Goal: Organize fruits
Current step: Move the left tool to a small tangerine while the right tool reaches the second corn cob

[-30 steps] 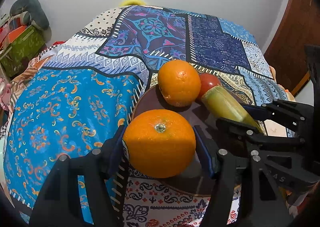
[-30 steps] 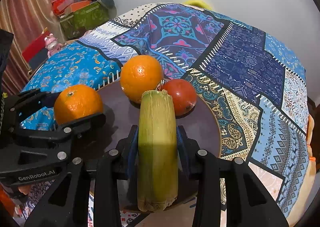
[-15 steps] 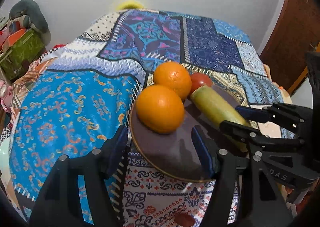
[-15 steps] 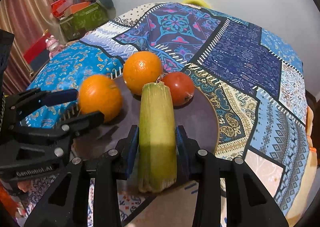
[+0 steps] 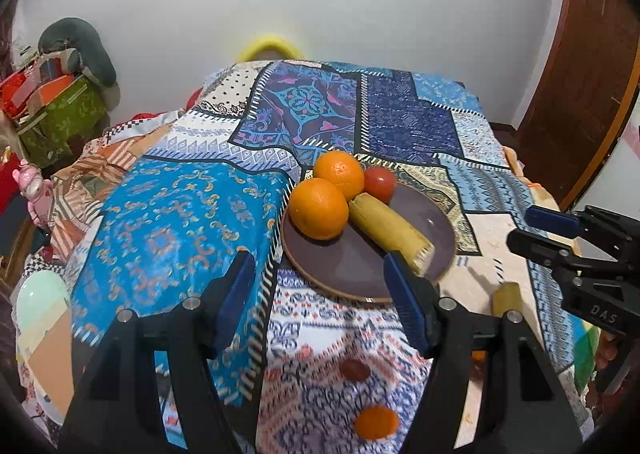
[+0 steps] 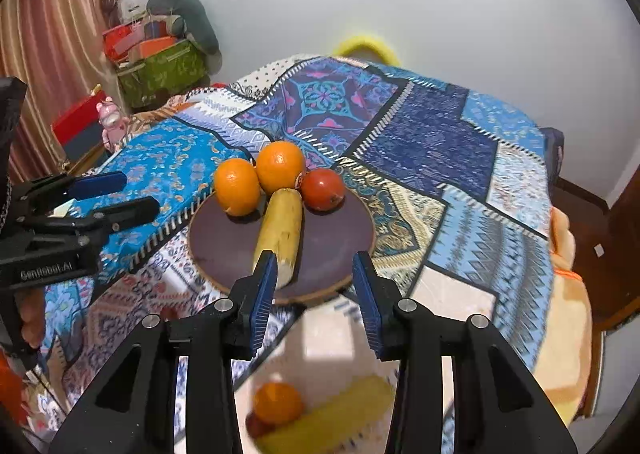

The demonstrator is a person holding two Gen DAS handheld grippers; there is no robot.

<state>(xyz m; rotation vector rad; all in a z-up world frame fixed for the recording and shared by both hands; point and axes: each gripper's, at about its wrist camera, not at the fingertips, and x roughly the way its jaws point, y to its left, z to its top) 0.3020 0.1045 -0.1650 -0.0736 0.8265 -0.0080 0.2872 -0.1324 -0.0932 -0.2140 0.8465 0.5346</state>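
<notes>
A dark round plate (image 5: 352, 266) (image 6: 332, 238) sits on the patchwork cover and holds two oranges (image 5: 318, 207) (image 6: 237, 185), a red fruit (image 5: 380, 178) (image 6: 322, 183) and a long yellow fruit (image 5: 390, 232) (image 6: 280, 230). My left gripper (image 5: 320, 286) hovers open and empty, short of the plate's near rim. My right gripper (image 6: 316, 286) is drawn back from the plate with its jaws opening and nothing between them. The yellow fruit's near end lies just beyond its left fingertip (image 6: 264, 286). Each gripper shows at the edge of the other's view.
Close under the grippers lie loose fruits: a small orange (image 5: 376, 422) (image 6: 278, 402), another yellow fruit (image 5: 506, 298) (image 6: 332, 414) and a dark red one (image 5: 354, 370). A green box (image 6: 160, 69) with clutter stands at the left, and a wooden door (image 5: 592, 73) at the right.
Both grippers let go and pulled back and up from the plate. The orange left by the left gripper now rests beside the other orange. The yellow fruit lies free on the plate.
</notes>
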